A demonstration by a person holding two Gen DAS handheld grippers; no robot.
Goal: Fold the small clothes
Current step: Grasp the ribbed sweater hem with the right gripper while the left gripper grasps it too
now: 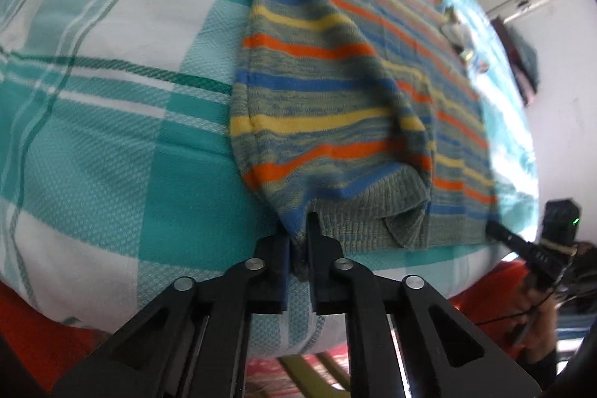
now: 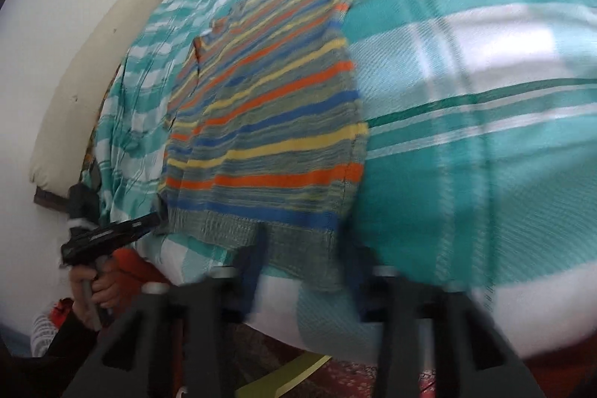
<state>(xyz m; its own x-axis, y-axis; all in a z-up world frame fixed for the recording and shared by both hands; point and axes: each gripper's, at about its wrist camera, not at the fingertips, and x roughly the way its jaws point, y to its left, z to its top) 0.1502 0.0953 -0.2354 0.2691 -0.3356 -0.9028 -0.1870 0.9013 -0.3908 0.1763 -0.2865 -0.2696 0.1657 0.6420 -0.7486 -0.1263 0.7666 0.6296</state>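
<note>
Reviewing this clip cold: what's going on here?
A person with a handheld gripper in each hand is folding a striped knitted sweater spread on a teal checked bedsheet. The left gripper is shut on the sweater's hem corner. The right gripper is at the opposite hem corner, too blurred to confirm a grip.

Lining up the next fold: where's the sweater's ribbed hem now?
The ribbed hem lies along the near edge of the checked sheet, low centre in the left wrist view, its corner pinched in the left gripper.

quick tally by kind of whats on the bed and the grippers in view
striped sweater: 1
checked bedsheet: 1
cream pillow: 1
grippers: 2, left gripper and right gripper
total: 5
</note>
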